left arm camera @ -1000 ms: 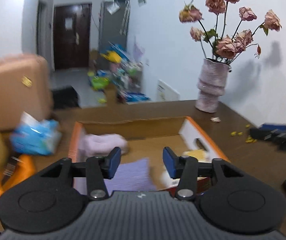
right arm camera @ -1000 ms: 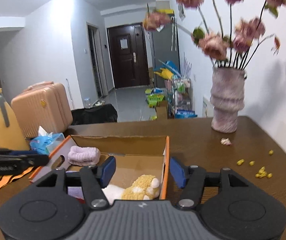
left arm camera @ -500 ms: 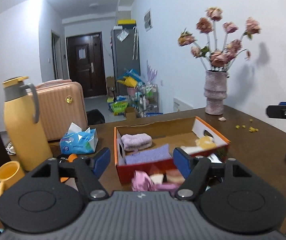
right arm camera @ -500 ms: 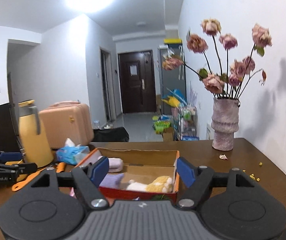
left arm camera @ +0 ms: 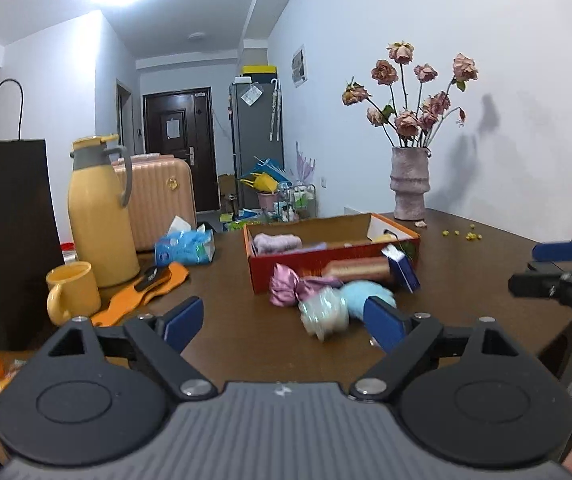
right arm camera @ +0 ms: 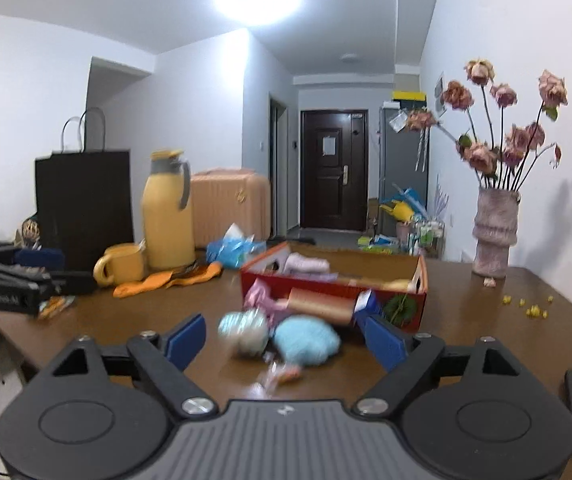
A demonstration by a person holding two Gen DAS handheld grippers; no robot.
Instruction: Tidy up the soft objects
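Was a lived-in home: brown dining table (left arm camera: 246, 344) with vase of dried roses (left arm camera: 409, 184), yellow thermos (left arm camera: 100, 216) and mug (left arm camera: 72, 294), pink suitcase (left arm camera: 158, 196), dark entry door (right arm camera: 334, 172), cluttered hallway beyond.

Soft objects (left arm camera: 326, 300) heaped before the orange box (left arm camera: 326, 264) on the table (left arm camera: 246, 340)

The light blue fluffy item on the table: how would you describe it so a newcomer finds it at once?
Start at the shallow red cardboard box in the middle of the dark brown wooden table. On the table just in front of the box lies a small heap of loose things. The light blue fluffy rounded pad is its nearest, right-hand piece, the only plain blue one, beside a pale shiny ball.
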